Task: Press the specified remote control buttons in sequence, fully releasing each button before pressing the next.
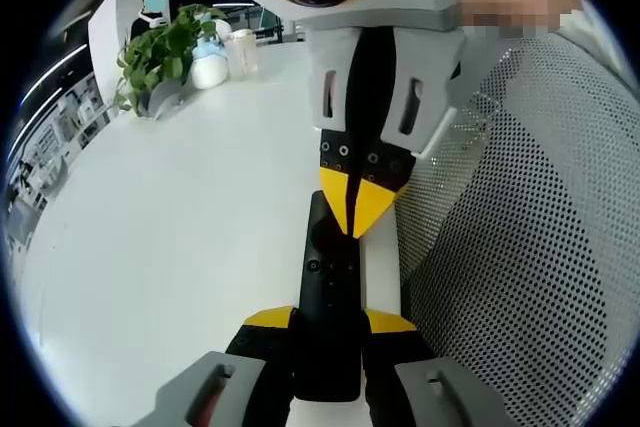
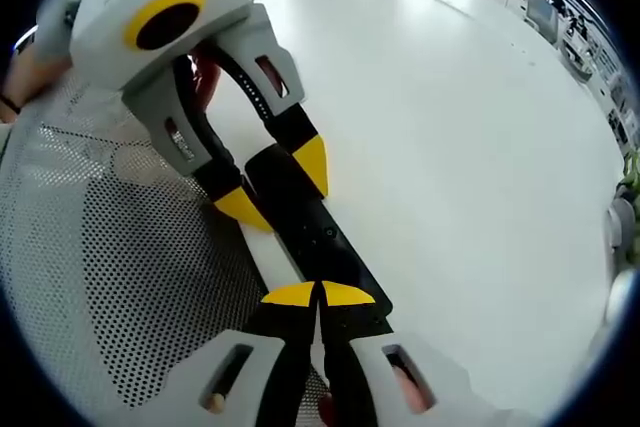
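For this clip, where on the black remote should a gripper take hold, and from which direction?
Best at one short end, coming in along its length, jaws closing across the narrow width. The remote is a long, slim bar lying flat at the white table's edge. The left gripper already clamps its near end this way, leaving the buttons clear for the right gripper, jaws together.

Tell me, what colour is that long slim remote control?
Black remote control, clearest in the left gripper view.

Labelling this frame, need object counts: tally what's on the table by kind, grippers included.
Remote control: 1
Grippers: 2, left shut on the remote control, right shut with tips on it
Potted plant: 1
White jar: 1
Clear cup: 1
Total: 6
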A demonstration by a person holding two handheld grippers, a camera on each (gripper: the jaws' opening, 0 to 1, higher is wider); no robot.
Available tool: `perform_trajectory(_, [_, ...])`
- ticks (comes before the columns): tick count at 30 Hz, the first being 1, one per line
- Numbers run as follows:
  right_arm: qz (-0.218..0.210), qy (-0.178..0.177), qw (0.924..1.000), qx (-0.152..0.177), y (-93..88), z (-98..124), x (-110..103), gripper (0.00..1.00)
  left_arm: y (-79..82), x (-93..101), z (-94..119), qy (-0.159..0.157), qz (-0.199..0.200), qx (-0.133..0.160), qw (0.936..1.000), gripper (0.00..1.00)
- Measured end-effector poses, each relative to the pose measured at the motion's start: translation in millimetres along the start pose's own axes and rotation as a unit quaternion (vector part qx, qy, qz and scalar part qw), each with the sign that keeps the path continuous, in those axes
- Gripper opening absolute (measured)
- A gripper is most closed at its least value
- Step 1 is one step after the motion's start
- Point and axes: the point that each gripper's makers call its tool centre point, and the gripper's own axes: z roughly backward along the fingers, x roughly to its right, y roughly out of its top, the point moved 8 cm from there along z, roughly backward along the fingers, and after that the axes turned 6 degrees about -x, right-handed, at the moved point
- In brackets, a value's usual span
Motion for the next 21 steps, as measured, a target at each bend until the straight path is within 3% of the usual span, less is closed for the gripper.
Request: perform_trajectory(21, [0.002, -0.004, 0.9999, -0.011, 1.1, 0.2, -1.7, 0.0, -0.1, 0.3, 0.2, 0.001, -0.002, 0.001, 1.0, 0.25])
